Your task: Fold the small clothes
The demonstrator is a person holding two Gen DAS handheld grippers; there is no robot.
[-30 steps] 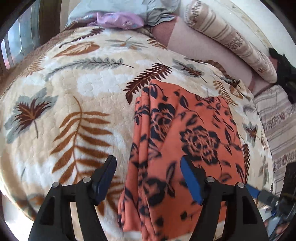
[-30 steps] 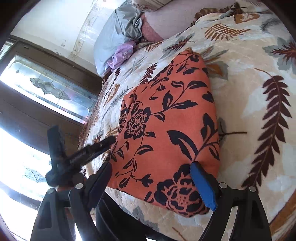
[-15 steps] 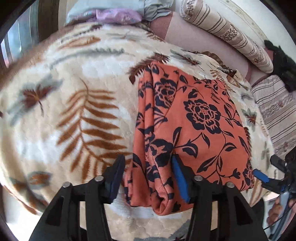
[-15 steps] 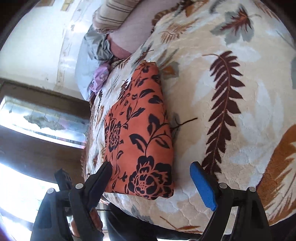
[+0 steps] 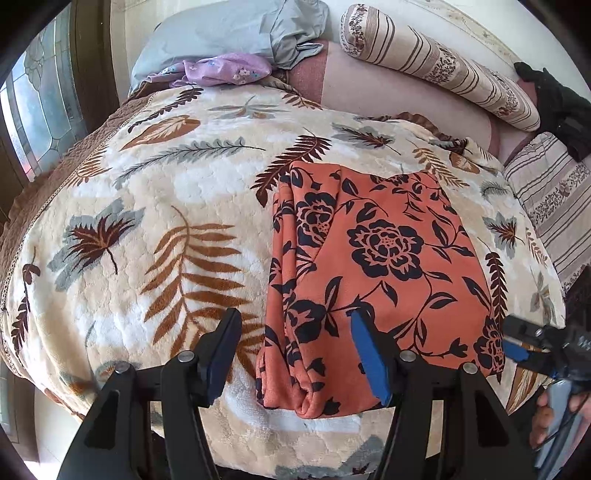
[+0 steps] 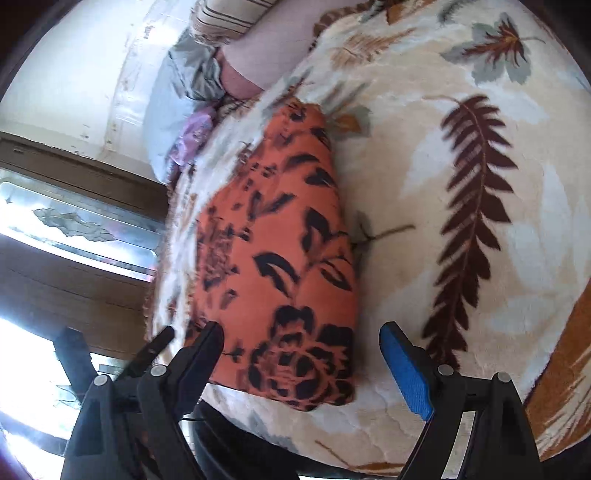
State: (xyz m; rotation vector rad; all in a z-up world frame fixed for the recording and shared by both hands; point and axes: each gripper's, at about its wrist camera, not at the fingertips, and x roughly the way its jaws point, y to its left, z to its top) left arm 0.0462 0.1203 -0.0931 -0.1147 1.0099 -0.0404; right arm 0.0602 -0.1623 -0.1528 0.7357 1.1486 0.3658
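Note:
An orange garment with a black flower print lies folded on the leaf-patterned blanket. It also shows in the right wrist view, blurred. My left gripper is open and empty, its fingers straddling the garment's near left corner, slightly above it. My right gripper is open and empty, above the garment's near right corner; it also shows at the right edge of the left wrist view.
A grey pillow and a purple cloth lie at the bed's far end. A striped bolster and striped cushion lie at the far right. A stained-glass window is at left.
Both grippers have pulled back from the garment toward the near edge of the bed. The right wrist view has swung right, and is now blurred. The garment lies as before.

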